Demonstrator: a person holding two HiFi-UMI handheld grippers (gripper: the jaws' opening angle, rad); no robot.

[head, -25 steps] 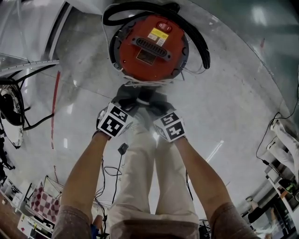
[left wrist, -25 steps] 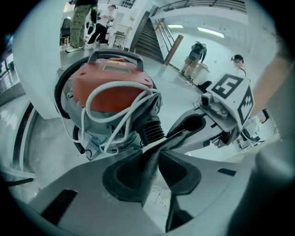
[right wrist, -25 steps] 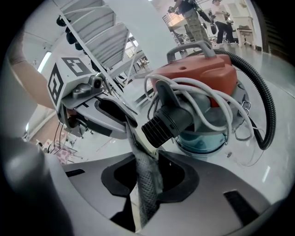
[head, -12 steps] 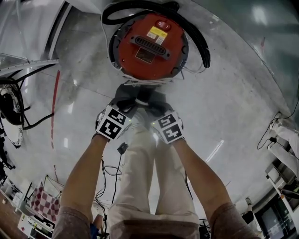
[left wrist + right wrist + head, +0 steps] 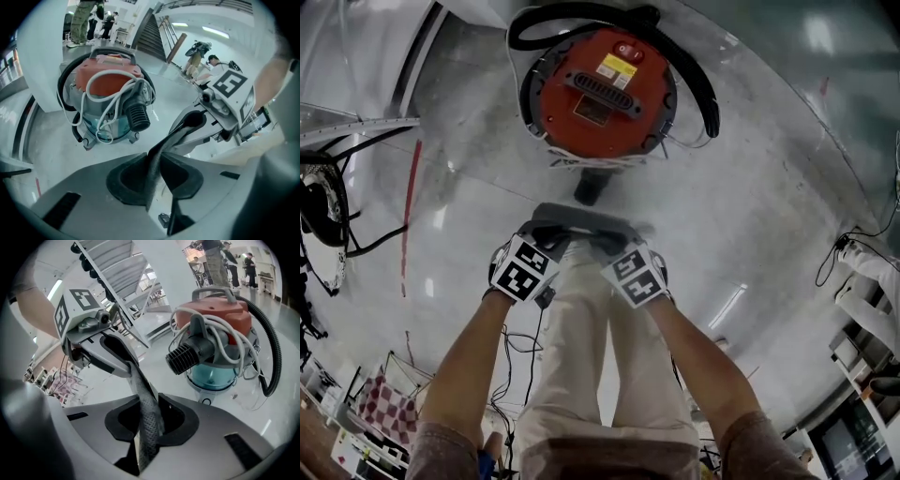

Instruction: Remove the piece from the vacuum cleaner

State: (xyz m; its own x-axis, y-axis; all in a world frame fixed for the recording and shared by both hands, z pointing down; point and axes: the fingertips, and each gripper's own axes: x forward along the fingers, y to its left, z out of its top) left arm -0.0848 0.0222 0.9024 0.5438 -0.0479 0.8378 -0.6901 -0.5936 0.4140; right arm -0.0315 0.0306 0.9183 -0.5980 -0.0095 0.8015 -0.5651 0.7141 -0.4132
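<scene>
Clamping each end of the grey piece (image 5: 581, 217), jaws having just been closing on it, left gripper (image 5: 551, 234) and right gripper (image 5: 609, 242) hold it clear at six o'clock of the vacuum cleaner (image 5: 598, 94), seemingly to share the pull evenly.

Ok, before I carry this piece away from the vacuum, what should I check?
1. Left gripper shut on gray piece: ok, jaws have just been closing on it.
2. Right gripper shut on it: ok, jaws likewise just closing.
3. Piece clear of vacuum cleaner ribbed port: ok, floor shows between.
4. White cord off the piece: ok, wound on the vacuum.
5. Path behind: cannot tell.
</scene>
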